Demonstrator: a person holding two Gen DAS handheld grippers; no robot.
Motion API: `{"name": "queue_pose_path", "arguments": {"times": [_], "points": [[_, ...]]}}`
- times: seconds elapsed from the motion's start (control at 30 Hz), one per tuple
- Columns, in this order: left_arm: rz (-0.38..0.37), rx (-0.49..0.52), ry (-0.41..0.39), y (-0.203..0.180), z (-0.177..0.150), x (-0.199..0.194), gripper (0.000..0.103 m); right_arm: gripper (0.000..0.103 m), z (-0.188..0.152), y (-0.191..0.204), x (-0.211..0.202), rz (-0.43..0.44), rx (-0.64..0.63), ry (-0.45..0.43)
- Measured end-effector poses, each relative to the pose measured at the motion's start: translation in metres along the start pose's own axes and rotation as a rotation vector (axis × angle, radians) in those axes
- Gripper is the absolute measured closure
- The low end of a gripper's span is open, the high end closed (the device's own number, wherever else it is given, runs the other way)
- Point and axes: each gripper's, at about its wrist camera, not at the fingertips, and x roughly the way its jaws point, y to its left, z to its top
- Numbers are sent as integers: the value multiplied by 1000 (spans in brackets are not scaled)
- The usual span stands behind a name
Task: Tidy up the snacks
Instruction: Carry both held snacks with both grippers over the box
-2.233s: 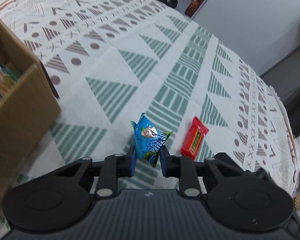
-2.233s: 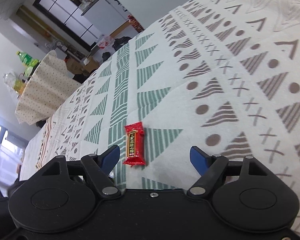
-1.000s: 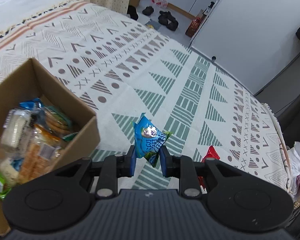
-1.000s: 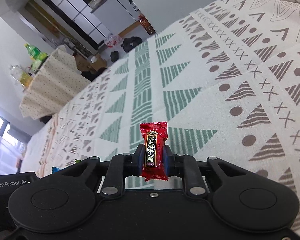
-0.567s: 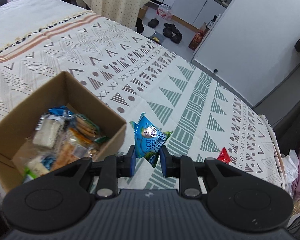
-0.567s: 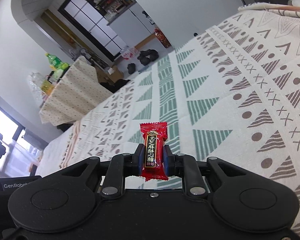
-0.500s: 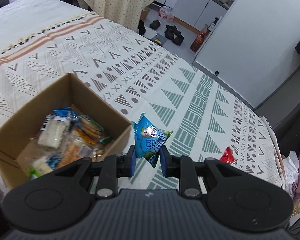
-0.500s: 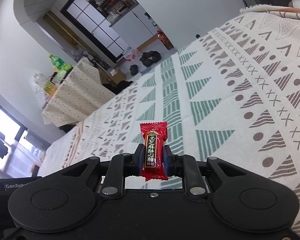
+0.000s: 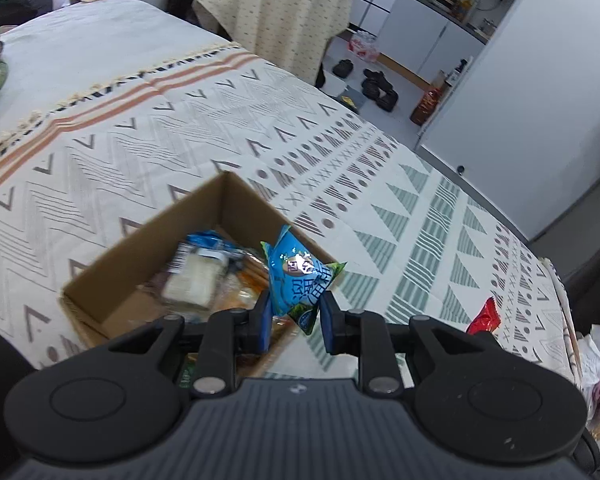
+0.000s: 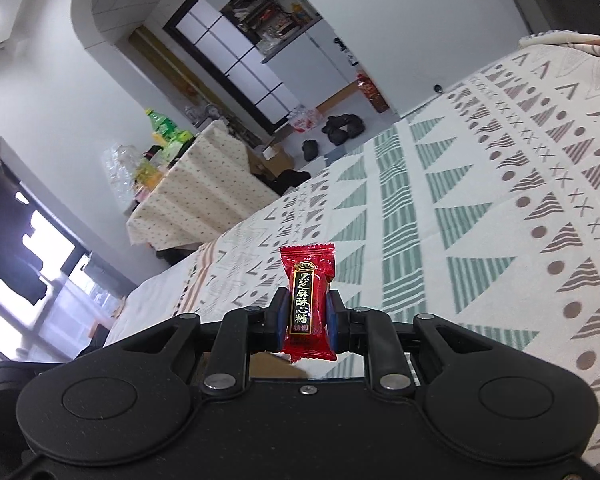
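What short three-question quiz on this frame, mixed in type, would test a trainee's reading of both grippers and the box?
1. True or false: the left gripper is shut on a crinkled blue snack packet.
2. The right gripper holds: A) a red wrapped candy B) a green bottle C) nothing.
3. Fill in: the open brown cardboard box already contains several ____.

Key: 1 true; 2 A; 3 snacks.
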Motion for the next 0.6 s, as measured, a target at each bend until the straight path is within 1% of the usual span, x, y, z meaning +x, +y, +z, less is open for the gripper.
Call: {"name": "queue_pose_path", "arguments": {"times": [0.23,0.4,0.6], "points": [[23,-45,7,27,8,-8,79,84,-13,26,4,46,-44,25],[35,-73,7,47,16,-11,79,84,-28,40,11,52,-68,59],[48,-102,26,70,23,-8,79,84,-40,60,14,63,-101,70]]}}
